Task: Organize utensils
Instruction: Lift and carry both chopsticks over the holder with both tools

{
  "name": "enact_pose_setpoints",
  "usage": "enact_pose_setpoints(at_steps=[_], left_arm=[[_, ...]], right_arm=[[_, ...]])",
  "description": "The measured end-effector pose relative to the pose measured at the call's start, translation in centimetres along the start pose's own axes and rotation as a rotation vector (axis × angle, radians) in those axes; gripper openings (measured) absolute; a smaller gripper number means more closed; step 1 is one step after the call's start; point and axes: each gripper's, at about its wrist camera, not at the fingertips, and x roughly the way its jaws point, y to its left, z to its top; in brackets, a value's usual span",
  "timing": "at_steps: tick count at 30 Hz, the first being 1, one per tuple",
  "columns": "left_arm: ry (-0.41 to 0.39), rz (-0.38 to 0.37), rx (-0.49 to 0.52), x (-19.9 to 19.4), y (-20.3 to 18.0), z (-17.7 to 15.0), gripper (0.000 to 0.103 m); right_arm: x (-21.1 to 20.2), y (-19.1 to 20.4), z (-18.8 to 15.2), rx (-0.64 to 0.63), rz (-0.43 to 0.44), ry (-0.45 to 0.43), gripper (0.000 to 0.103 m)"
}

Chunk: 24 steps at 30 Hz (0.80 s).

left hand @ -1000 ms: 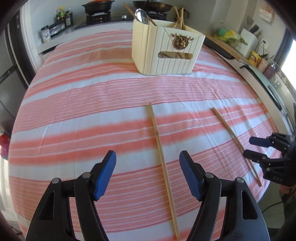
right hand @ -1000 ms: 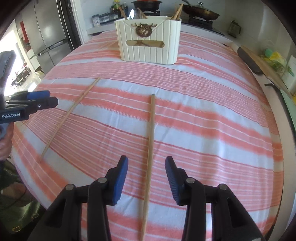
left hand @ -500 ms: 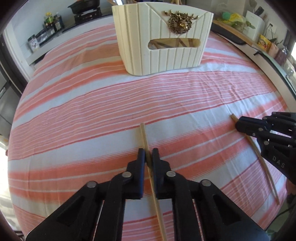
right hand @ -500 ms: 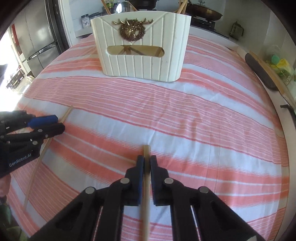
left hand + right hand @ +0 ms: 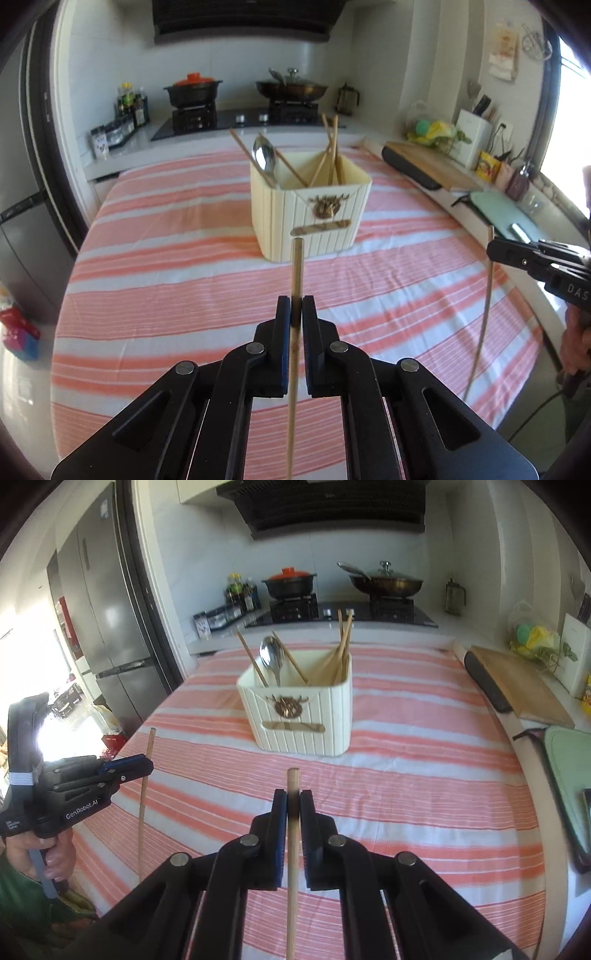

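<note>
Chopsticks, one pinched in each tong: left tongs (image 5: 296,310) held a stick (image 5: 297,266), right tongs (image 5: 293,805) another (image 5: 293,786). Ahead, the holder (image 5: 310,214) already contained utensils; both sticks remained undelivered.

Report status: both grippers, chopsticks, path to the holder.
Left gripper shut on chopstick, lifted off cloth. Right gripper shut on second chopstick, also lifted. Cream holder ahead, already holds chopsticks and spoon. Path clear.
</note>
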Motion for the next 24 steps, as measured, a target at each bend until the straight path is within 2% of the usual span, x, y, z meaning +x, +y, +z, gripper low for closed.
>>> enact_pose_setpoints(at_steps=[5,9,17,24], left_arm=[[-0.080,-0.034,-0.038,-3.2,0.4,1.0,0.005],[-0.122,-0.044,-0.045,-4.4,0.2,1.6,0.004],[-0.167,-0.065,-0.059,-5.8,0.7,3.1,0.004],[-0.245,-0.063,-0.070,-7.1,1.8,7.2,0.004]], right_arm=[[-3.7,0.8,0.7,-0.032,-0.007,-0.106,0.007],[-5.0,1.4,1.2,-0.052,-0.033,-0.184,0.007],[-6.3,2.0,2.5,-0.068,-0.036,-0.286,0.007],[-6.9,1.4,7.2,-0.102,-0.073,-0.373,0.007]])
